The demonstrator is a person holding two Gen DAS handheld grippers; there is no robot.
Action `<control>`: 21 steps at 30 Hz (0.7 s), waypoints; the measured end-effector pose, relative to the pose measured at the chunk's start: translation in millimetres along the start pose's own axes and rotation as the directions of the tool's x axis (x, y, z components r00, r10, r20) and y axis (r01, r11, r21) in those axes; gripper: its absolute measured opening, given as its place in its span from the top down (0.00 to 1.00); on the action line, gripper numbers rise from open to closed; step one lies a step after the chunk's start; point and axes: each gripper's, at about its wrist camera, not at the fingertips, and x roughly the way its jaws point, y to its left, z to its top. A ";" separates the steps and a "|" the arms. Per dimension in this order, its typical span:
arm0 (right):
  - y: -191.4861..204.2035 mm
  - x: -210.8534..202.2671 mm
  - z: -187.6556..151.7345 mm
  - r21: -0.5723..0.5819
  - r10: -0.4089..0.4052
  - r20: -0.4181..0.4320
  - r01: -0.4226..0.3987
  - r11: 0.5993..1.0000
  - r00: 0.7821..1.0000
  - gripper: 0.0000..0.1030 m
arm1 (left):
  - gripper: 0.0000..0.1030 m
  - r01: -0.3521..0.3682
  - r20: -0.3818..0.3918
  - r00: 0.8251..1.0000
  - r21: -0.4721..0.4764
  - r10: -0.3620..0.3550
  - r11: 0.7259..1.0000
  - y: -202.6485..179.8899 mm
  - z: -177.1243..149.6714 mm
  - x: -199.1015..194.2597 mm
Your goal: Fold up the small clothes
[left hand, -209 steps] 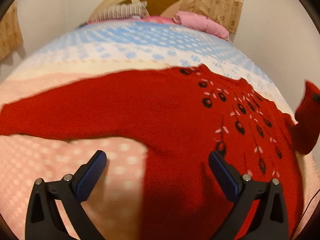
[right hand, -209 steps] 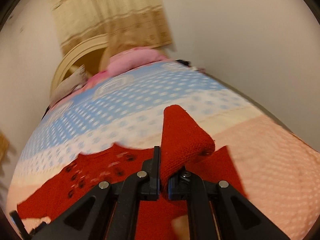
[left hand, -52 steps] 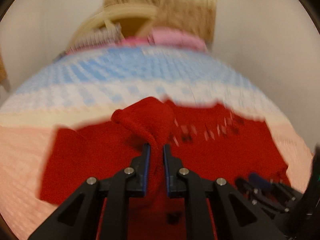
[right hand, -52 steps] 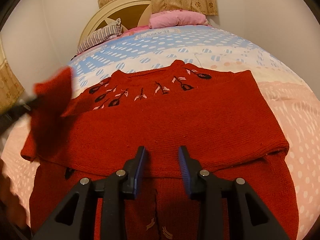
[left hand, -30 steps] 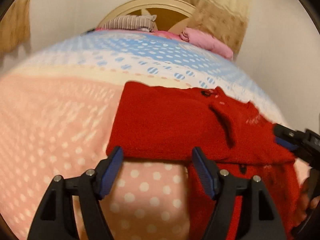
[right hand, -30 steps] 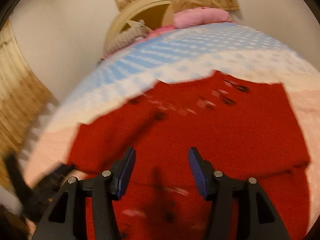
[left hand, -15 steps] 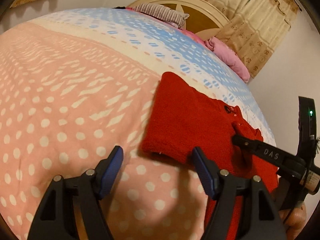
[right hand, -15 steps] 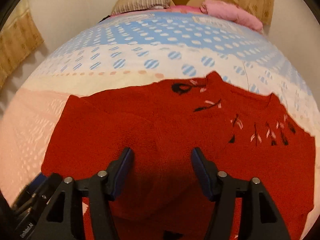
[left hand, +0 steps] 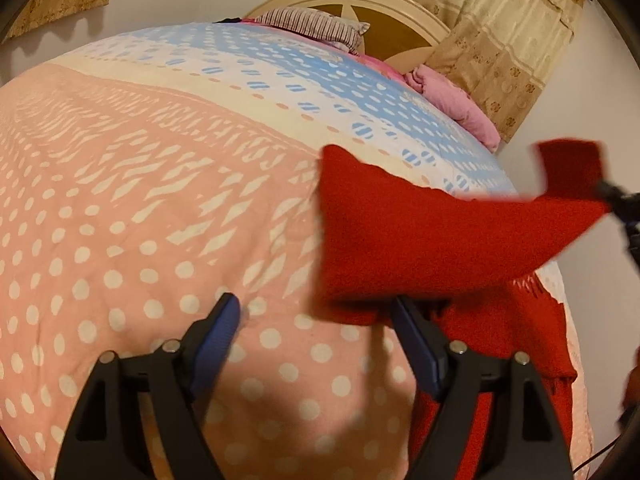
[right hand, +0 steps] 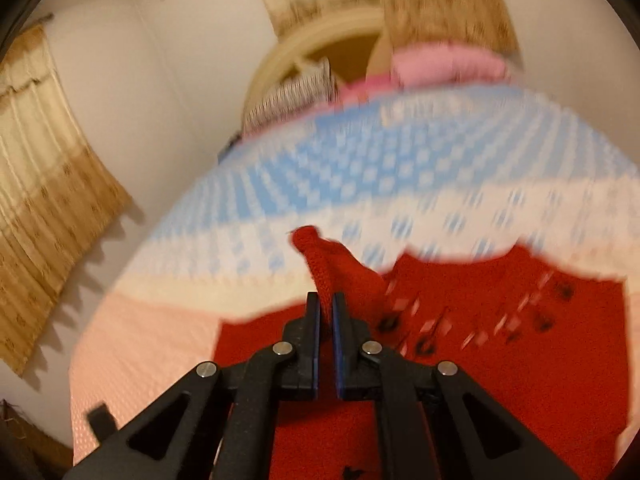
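A red knitted sweater (right hand: 500, 360) with dark and pale embroidery lies on the bedspread (left hand: 120, 220). My right gripper (right hand: 325, 304) is shut on its left sleeve (right hand: 320, 260) and holds that sleeve up off the bed. In the left wrist view the lifted sleeve (left hand: 440, 240) stretches right, up to the right gripper at the frame edge (left hand: 618, 200). My left gripper (left hand: 316, 336) is open and empty, low over the bedspread just left of the sweater's edge. The right wrist view is motion-blurred.
The bedspread is pink with white dots near me, then cream, then blue and white. A striped pillow (left hand: 312, 26) and a pink pillow (left hand: 456, 104) lie by the cream headboard (left hand: 360, 0). Curtains (left hand: 500, 40) hang behind. White walls flank the bed.
My right gripper has closed on the left sleeve and lifted it off the bed toward the right. My left gripper stays open and has held its place beside the sweater.
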 end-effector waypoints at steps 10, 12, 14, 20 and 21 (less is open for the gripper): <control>-114.6 -61.0 -24.8 0.081 -0.205 0.070 0.199 0.977 0.976 0.95 | 0.20 -0.023 0.000 1.000 0.023 0.023 0.999 -3.0 -1.2 1.5; -145.7 -51.8 -48.6 0.116 -0.263 0.012 0.260 0.959 0.965 0.95 | 0.20 -0.028 0.001 1.000 0.027 0.028 0.999 -3.9 -1.5 1.5; -170.5 -41.4 -68.9 0.156 -0.270 -0.051 0.275 0.949 0.962 0.95 | 0.20 -0.034 0.001 0.999 0.034 0.034 0.999 -5.0 -1.9 1.7; -196.7 -45.2 -104.3 0.274 -0.203 -0.150 0.238 0.932 0.968 0.85 | 0.20 -0.031 -0.006 0.999 0.050 0.032 0.998 -7.1 -2.5 1.0; -200.1 -52.7 -105.9 0.300 -0.197 -0.152 0.236 0.924 0.968 0.85 | 0.20 -0.026 -0.009 1.000 0.053 0.026 0.998 -7.1 -2.1 0.3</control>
